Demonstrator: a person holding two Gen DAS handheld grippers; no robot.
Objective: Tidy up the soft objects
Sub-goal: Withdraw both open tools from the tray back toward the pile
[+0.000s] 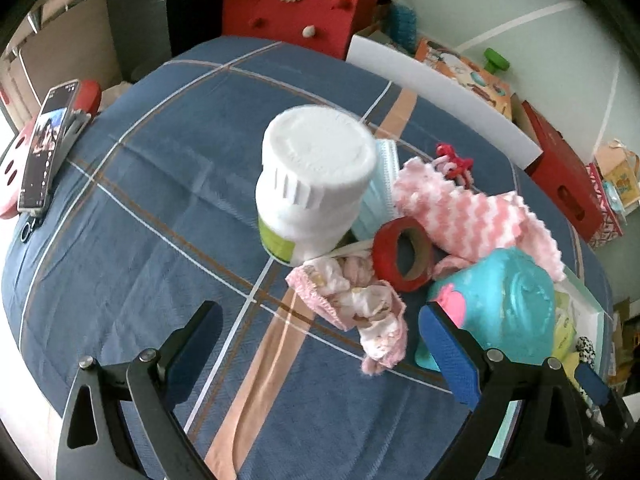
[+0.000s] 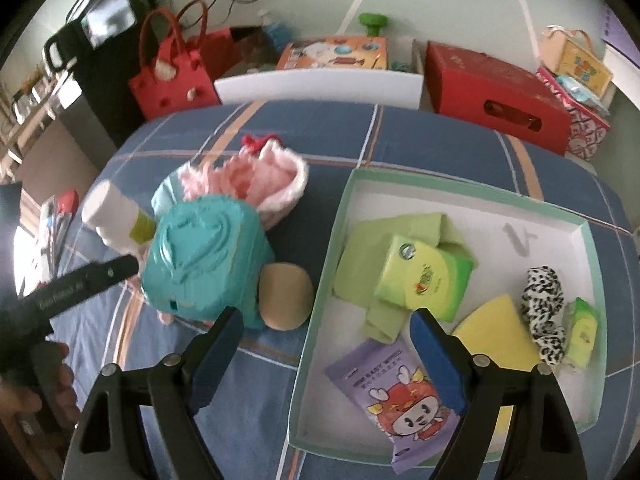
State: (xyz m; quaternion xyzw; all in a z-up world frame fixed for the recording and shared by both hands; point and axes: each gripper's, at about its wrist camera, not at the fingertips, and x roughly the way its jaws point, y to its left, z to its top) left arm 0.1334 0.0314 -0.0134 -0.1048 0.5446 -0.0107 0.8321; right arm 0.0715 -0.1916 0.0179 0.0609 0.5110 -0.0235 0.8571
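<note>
Left wrist view: the left hand-held gripper (image 1: pixel 320 344) hangs with jaws apart and empty over the blue plaid cloth (image 1: pixel 160 184). The crumpled pink baby garment (image 1: pixel 360 308) lies just ahead, slightly right of centre, its long axis running away from the fingers; this hand looks nearer to it. The right hand-held gripper (image 2: pixel 326 344), also wide apart and empty, straddles the near-left rim of the tray (image 2: pixel 316 320), the teal plush (image 2: pixel 204 256) ahead-left.

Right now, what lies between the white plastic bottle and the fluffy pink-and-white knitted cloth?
A pale blue face mask sits between the white plastic bottle and the fluffy pink-and-white knitted cloth, in the left wrist view.
</note>
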